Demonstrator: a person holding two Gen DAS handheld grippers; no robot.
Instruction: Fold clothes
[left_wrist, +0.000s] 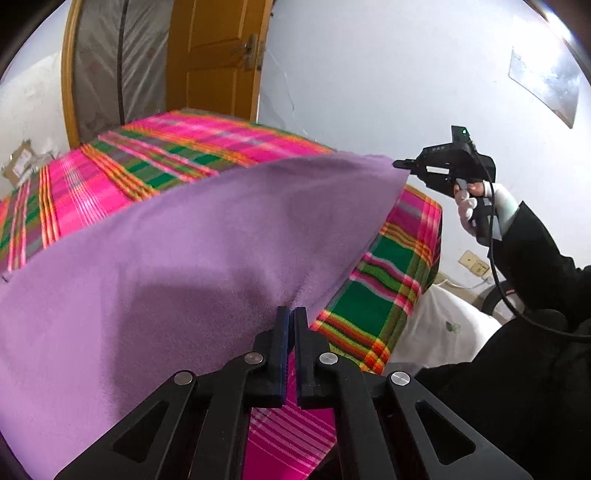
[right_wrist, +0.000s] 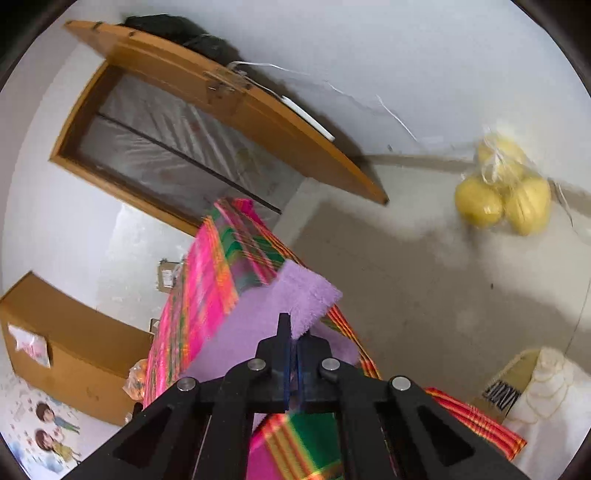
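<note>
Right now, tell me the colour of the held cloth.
Plain lilac purple cloth, clearest in the left wrist view.

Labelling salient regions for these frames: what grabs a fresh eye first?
The purple cloth, stretched across the middle of the left wrist view, with the left gripper shut on its near edge and the right gripper on its far corner. Under it, the loud pink-and-green plaid cover over the table. In the right wrist view, a bag of yellow fruit at the right.

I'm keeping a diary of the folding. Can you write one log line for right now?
left hand-held gripper: shut on purple cloth | right hand-held gripper: shut on purple cloth corner | cloth: lifted over plaid cover
</note>
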